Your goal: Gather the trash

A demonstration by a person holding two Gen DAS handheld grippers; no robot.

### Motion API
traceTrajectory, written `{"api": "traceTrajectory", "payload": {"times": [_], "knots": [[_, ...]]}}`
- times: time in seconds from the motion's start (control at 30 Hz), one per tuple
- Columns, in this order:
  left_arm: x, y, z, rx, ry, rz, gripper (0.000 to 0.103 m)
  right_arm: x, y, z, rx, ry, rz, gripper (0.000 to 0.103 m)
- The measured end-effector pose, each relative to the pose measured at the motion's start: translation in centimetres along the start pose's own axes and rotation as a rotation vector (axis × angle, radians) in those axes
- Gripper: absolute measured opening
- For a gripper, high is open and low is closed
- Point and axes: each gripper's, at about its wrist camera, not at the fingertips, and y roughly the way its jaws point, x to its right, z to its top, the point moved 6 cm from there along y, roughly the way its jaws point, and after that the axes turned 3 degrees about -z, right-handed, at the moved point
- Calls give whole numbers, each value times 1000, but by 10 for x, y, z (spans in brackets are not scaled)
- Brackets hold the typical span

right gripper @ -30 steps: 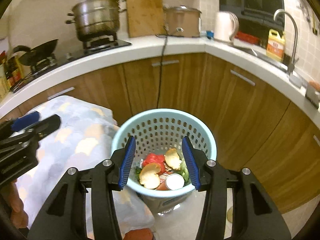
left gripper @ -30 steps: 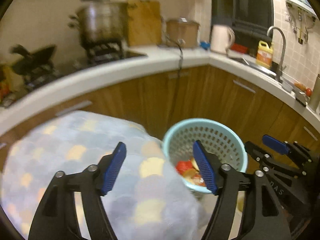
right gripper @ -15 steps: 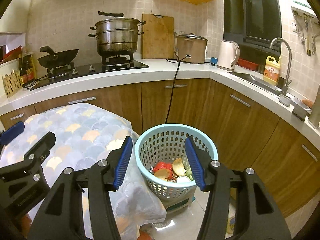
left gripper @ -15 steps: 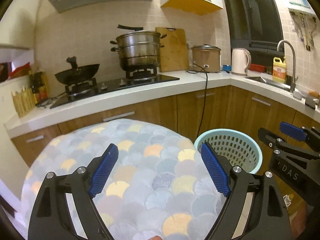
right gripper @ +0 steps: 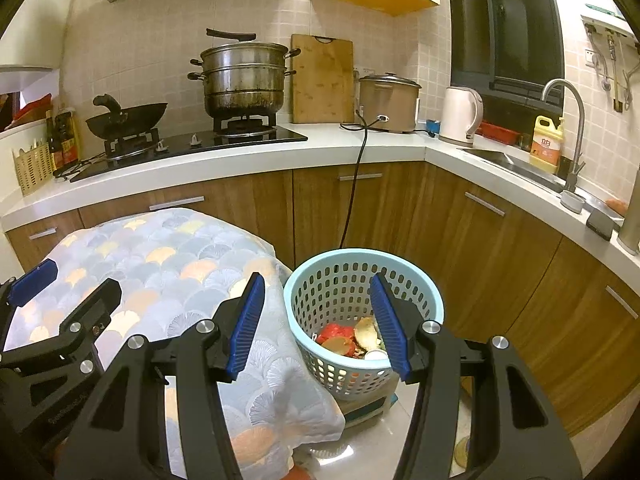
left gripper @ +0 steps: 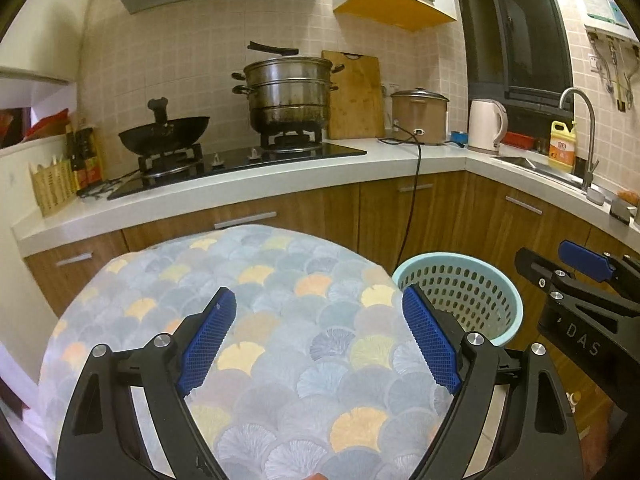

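Basket (right gripper: 362, 276), light-blue perforated plastic, round, sits on the floor against the brown wood cabinets, just right of a rounded surface draped in a grey cloth with orange and yellow fan-scale print (left gripper: 280, 320). Cloth edge touches or overlaps the basket's left rim in the right wrist view. One basket, one cloth.

Trash (right gripper: 352, 340) is inside the basket at the bottom: red scrap, tan peel-like pieces, one small white round item. Exact piece count not readable.

Left gripper (left gripper: 320, 344): black frame, blue ribbed fingers (left gripper: 208, 340) spread wide, having just been opening; nothing between them, cloth only in the background beneath. Right gripper (right gripper: 318, 326): fingers parted about halfway, having just opened a bit; nothing pinched, left finger over the cloth, right finger over the basket mouth. Each gripper shows at the edge of the other's view.

White bench (right gripper: 280, 152) runs along the wall and turns the corner. On it, left to right: woven yellow holder, dark bottles, black hob with one black wok (left gripper: 164, 132) and one stacked steel steamer pot (left gripper: 288, 92), one wooden cutting board leaning on the tiles, one rice cooker (right gripper: 388, 100), one white kettle (right gripper: 460, 116), one yellow detergent bottle by the sink tap. Black cord (right gripper: 354, 188) from the cooker hangs down the cabinet front to behind the basket.
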Motion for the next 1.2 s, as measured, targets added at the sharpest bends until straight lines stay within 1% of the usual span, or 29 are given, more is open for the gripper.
{"api": "traceTrajectory", "payload": {"times": [0.6,0.9,1.2], "knots": [[1,7,-7,-22,-4,1,85,3,11,-7,-29,11,17,51],[4,6,-7,-19,-2,-16,85,5,12,-9,-30,15,16,51],[6,2,-6,-8,0,-25,85,7,8,-7,-12,18,13,51]]}}
